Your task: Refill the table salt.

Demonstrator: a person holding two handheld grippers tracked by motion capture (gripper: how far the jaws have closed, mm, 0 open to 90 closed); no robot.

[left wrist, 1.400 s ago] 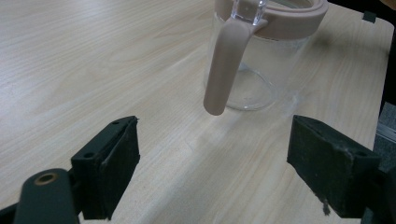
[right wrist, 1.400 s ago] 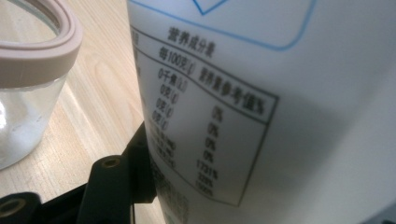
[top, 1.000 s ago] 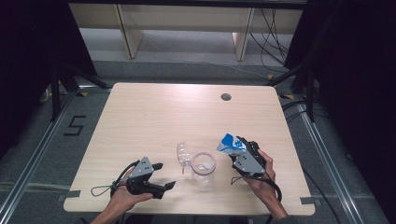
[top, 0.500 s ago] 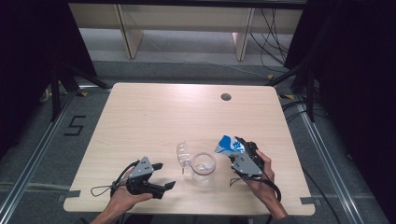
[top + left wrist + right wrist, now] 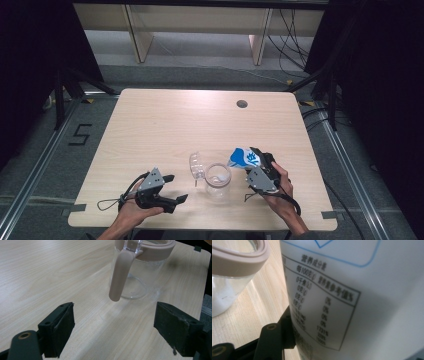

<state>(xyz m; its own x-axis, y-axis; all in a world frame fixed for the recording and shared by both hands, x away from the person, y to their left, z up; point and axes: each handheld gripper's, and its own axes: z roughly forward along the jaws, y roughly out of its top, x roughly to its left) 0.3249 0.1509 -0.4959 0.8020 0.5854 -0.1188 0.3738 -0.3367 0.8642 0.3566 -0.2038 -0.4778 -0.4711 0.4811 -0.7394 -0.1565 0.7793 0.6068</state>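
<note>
High view: pale wooden table (image 5: pixel 165 125)

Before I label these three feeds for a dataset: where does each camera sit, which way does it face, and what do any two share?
High view: above the person's side, facing forward and down on the table; both hands, left hand-held gripper and right hand-held gripper show.
Left gripper view: on the left hand-held gripper, looking between its open jaws at the glass jar.
Right gripper view: on the right hand-held gripper, pressed close to the white and blue bag; one jaw shows.
Shared: all three show the jar; the high and right gripper views show the bag.
</note>
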